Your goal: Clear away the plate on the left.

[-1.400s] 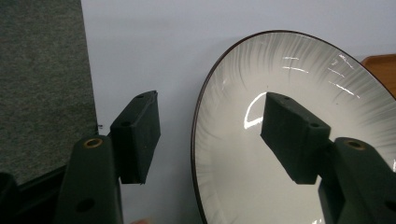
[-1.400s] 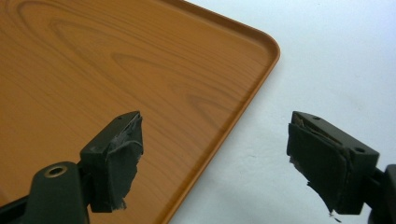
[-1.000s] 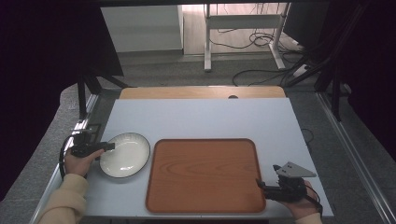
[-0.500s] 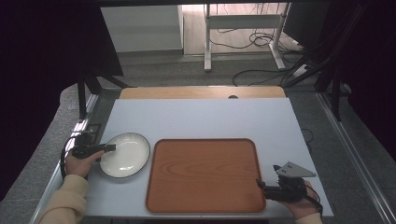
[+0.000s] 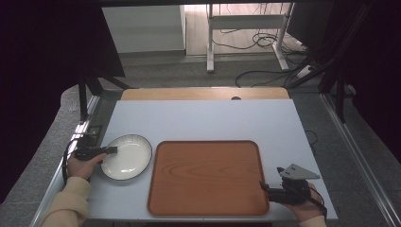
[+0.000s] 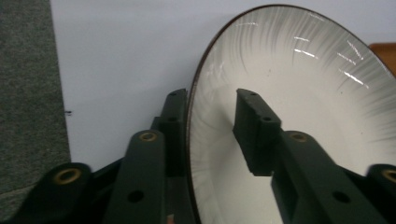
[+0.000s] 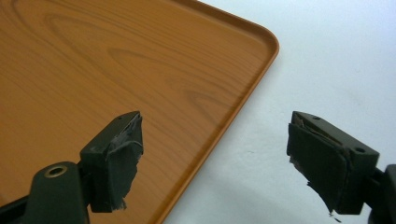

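closing on the left rim of the plate [image 6: 299, 107] with the left gripper [image 6: 210, 126], jaws just drawn in from wider and straddling the rim, one outside, one over the white inside; a gap visible between the inner pad and the glaze, so not yet a firm pinch. sitting at the near left of the white table [image 5: 198, 118], just left of the wooden tray [image 5: 208, 177], close to its left edge. worth finishing the squeeze squarely across the rim before any lift, keeping the bite deep enough that the smooth glaze cannot slip out, and holding the wrist level so the far side of the plate does not droop and scrape. better to raise it straight up first, then carry it right over the tray's raised lip rather than dragging it across. waiting at the near right corner of the tray with the right gripper [image 7: 215, 158], jaws spread wide with nothing between them, one over the wood, one over the table; ready for steadying the tray if needed.
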Motion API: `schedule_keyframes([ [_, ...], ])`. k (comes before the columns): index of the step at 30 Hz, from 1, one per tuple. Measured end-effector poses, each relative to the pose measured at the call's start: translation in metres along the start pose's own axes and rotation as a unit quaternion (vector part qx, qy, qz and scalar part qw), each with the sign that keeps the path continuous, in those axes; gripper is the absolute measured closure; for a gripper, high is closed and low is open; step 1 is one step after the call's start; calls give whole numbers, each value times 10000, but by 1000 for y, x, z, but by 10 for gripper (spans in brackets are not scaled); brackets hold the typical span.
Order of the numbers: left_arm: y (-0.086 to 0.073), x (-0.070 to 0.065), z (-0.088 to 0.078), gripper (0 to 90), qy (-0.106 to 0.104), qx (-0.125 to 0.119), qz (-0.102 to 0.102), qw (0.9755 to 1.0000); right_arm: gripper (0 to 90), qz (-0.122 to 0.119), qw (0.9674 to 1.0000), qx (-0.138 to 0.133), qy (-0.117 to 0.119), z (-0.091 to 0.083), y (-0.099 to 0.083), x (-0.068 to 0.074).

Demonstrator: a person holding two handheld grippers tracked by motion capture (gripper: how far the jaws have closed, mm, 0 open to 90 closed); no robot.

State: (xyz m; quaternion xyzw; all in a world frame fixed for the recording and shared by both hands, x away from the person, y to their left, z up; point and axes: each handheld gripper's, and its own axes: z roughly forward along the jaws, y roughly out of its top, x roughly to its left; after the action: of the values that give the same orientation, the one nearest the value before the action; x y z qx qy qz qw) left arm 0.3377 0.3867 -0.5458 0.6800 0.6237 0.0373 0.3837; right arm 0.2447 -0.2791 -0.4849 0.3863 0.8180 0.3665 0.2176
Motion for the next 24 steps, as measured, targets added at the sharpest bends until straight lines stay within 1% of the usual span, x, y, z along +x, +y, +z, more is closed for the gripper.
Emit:
schedule_keyframes([
  [2, 0, 1, -4, 739, -61, -39, -31, 10000, 191, -4, 10000, -13, -12, 0, 0, 0],
  [4, 1, 1, -6, 763, -76, -46, -30, 10000, 191, -2, 10000, -14, -16, 0, 0, 0],
  [8, 4, -3, -14, 798, -110, -67, -27, 9999, 192, 12, 10000, -9, -34, 0, 0, 0],
  [11, 9, -9, -21, 829, -137, -107, -21, 9998, 191, 9, 10000, -16, -48, 0, 1, 0],
  [13, 10, -10, -23, 840, -145, -118, -5, 9998, 192, -2, 10000, -32, -58, -1, 1, 0],
  [16, 13, -16, -26, 843, -85, -126, 88, 9998, 192, 4, 10000, -45, -65, -1, 1, 0],
  [22, 16, -26, -29, 847, 17, -271, 166, 9995, 193, 34, 9999, -66, -96, -3, 1, -1],
  [24, 17, -28, -31, 847, 80, -270, 222, 9994, 193, 43, 9999, -75, -110, -3, 1, -1],
])
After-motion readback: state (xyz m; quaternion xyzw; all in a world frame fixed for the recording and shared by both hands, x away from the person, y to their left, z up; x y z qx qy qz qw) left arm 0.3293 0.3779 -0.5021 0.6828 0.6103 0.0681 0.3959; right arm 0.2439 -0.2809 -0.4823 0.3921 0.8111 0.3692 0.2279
